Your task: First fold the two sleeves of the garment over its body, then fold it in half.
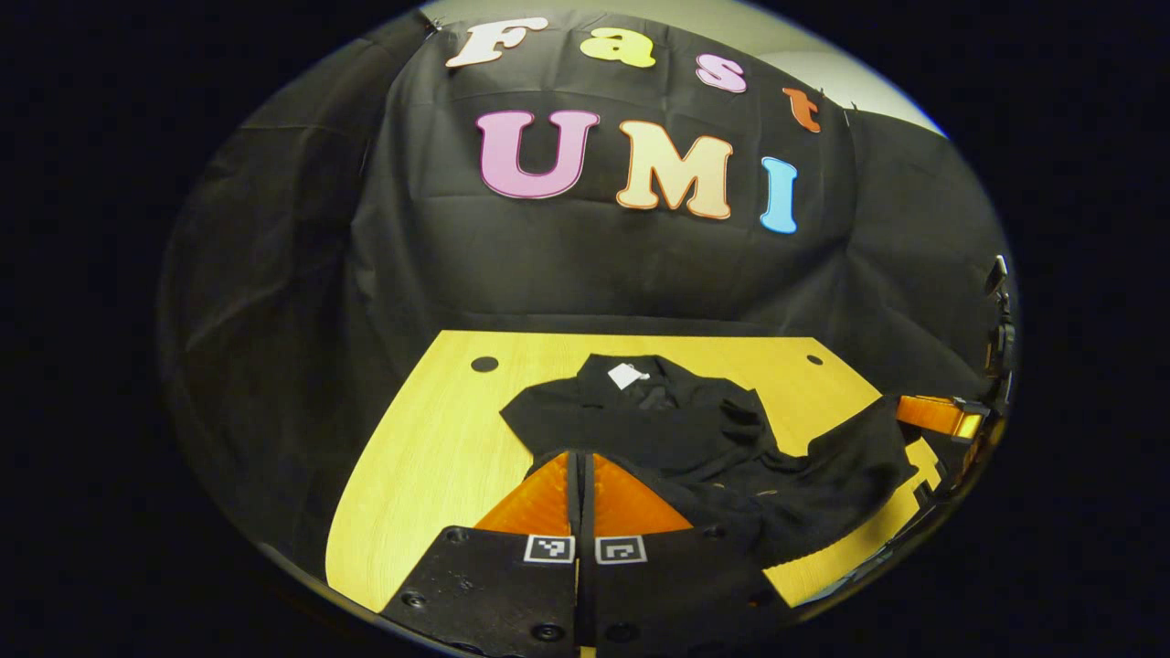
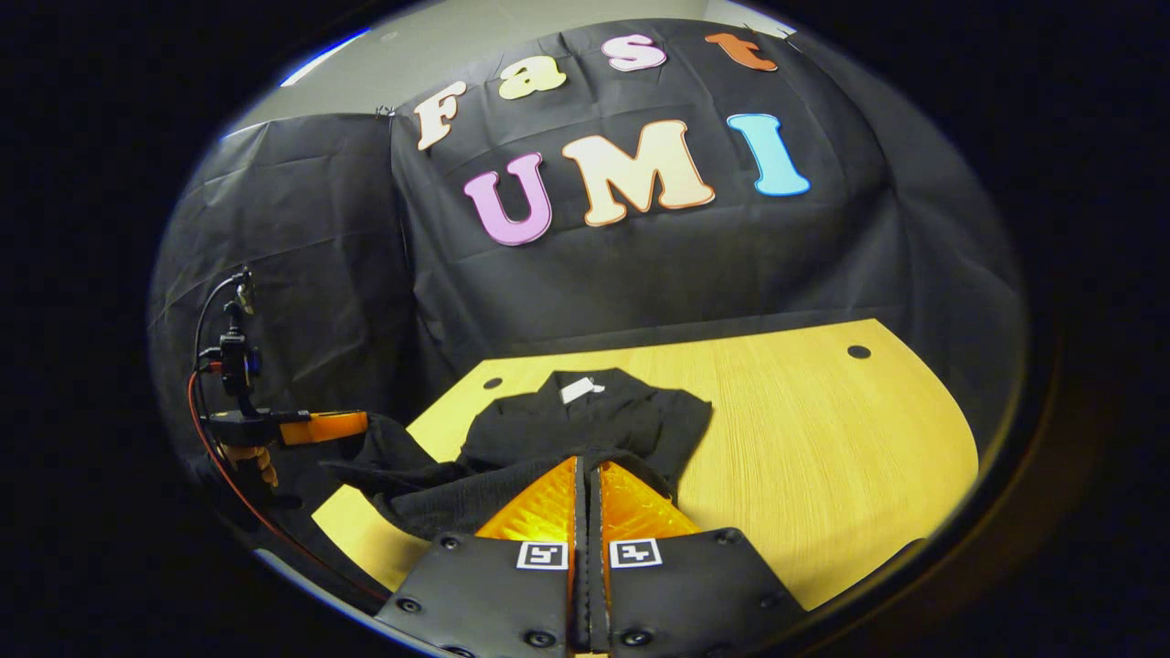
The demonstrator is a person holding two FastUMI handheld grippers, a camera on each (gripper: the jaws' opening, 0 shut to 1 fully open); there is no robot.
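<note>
Now both your grippers, left gripper (image 1: 581, 457) and right gripper (image 2: 588, 463), have their fingers closed together at the near hem of the black garment (image 1: 658, 416) lying on the yellow table (image 1: 430, 448); whether cloth is pinched, I cannot tell. Lift unevenly and the folded sleeves may slide off.

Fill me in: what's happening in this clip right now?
A person with a gripper in each hand is folding a black garment on a yellow wooden table. Both grippers, the left gripper and the right gripper, have their fingers closed together at the garment's near edge, seemingly pinching the cloth, which looks lifted and bunched there. The white neck tag lies at the far end. The garment is rumpled, with the fold in half not done.
</note>
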